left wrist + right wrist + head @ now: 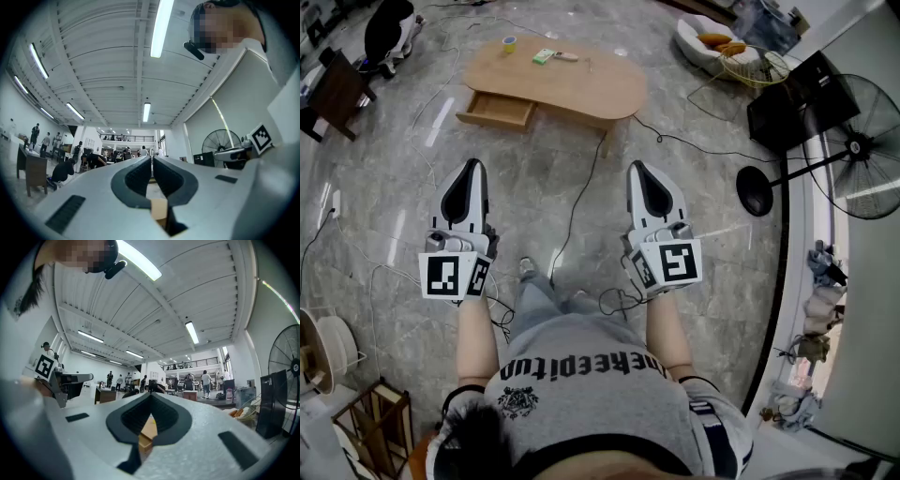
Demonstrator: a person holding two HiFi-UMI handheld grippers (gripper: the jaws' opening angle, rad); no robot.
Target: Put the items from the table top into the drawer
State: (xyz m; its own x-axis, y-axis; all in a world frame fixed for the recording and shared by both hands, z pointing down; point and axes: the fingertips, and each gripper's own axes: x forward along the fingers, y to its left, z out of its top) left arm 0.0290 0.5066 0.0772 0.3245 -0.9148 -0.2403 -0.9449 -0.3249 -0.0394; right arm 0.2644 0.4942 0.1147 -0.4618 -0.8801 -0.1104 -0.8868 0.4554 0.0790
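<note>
A light wooden table stands on the floor far ahead of me, its drawer pulled out at the front left. On its top lie a tape roll, a green-and-white box and a small pale item. My left gripper and right gripper are held side by side well short of the table, pointing toward it. The left gripper and the right gripper both have their jaws together, with nothing held. A sliver of the wooden table shows behind each pair of jaws.
A black cable runs across the marble floor from the table toward my feet. At the right are a standing fan with a round base and a black box. A dark chair stands at the left.
</note>
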